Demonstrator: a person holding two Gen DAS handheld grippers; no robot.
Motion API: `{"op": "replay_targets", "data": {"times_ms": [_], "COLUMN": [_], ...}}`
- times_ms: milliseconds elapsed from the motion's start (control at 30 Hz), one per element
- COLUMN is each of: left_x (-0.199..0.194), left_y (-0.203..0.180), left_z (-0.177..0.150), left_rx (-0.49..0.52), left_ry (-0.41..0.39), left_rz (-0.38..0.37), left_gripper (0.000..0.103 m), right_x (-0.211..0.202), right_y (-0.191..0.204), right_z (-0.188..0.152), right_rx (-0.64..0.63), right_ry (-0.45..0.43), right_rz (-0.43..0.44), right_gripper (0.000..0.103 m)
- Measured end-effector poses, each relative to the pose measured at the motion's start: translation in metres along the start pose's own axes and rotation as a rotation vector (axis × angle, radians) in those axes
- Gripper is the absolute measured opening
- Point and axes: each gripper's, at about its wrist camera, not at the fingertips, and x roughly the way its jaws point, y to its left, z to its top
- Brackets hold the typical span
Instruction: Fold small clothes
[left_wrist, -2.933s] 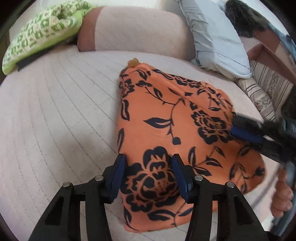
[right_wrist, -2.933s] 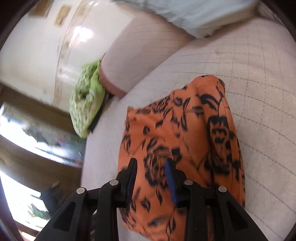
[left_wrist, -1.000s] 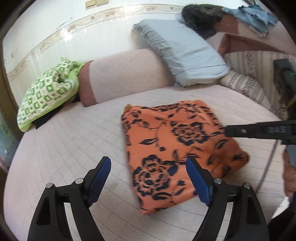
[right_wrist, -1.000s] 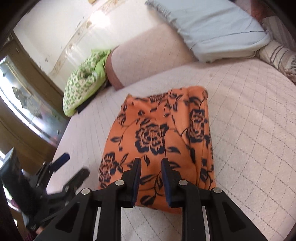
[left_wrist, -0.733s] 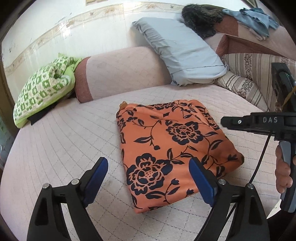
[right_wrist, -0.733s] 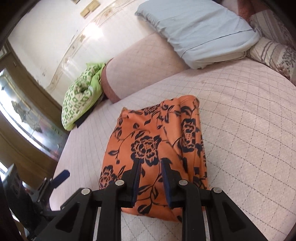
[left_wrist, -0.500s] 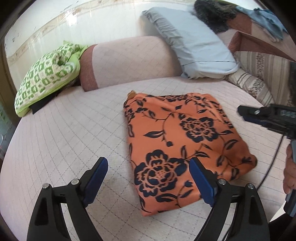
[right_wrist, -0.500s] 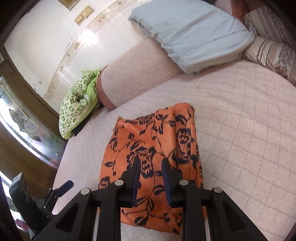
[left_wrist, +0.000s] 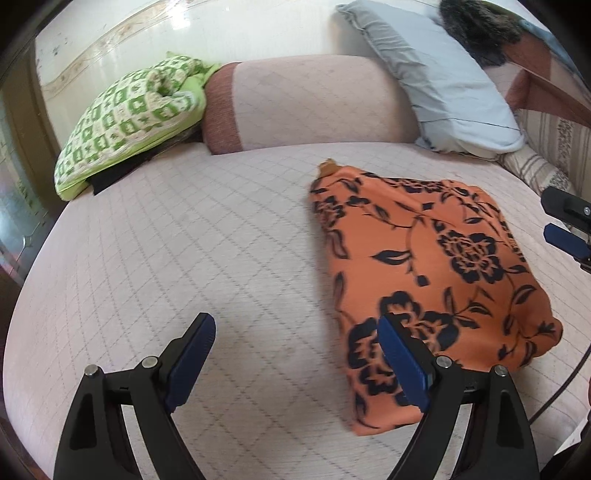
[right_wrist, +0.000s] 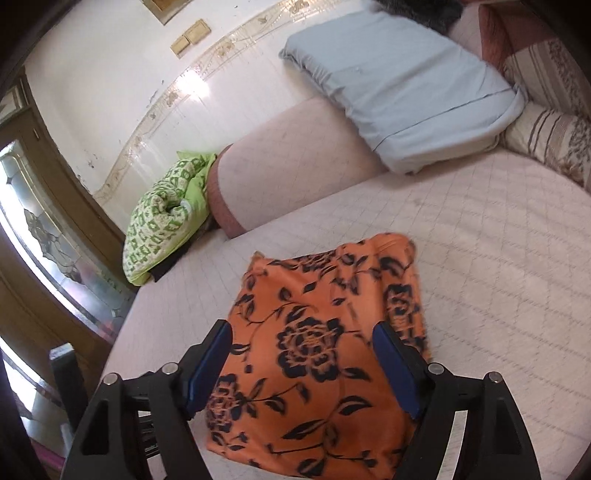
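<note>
Cloth (right_wrist: 317, 354) lying folded, soft, limp; both tongs, left (left_wrist: 295, 354) and right (right_wrist: 303, 365), hovering released; pinch 6 o'clock hem.

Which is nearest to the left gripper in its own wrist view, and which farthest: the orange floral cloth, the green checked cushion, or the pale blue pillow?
From the left gripper, which is open:
1. Orange floral cloth, lying folded on the bed right by the right-hand finger.
2. Green checked cushion, far left, against the bolster.
3. Pale blue pillow, far right at the back.
The cushion and the pillow are close to call.
</note>
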Motion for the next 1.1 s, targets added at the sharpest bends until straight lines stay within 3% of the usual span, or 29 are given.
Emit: {"op": "replay_targets", "data": {"times_ms": [267, 500, 667, 1100], "left_x": [0.001, 0.005, 0.007, 0.018], "left_y": [0.038, 0.072, 0.061, 0.024], "left_z": [-0.006, -0.005, -0.002, 0.017], "left_rx": [-0.063, -0.167, -0.139, -0.065], "left_ry": [0.017, 0.039, 0.038, 0.022], "left_rz": [0.031, 0.047, 0.065, 0.058], "left_gripper": [0.090, 0.090, 0.090, 0.090], "right_x": [0.016, 0.007, 0.013, 0.017], "right_y": [0.026, -0.014, -0.036, -0.054], "right_z": [-0.008, 0.006, 0.008, 0.012], "right_rx": [-0.043, 0.068, 0.130, 0.113], "right_ry": [0.028, -0.002, 0.031, 0.066], "right_rz": [0.005, -0.055, -0.074, -0.083], "right_gripper": [0.081, 0.081, 0.081, 0.081]}}
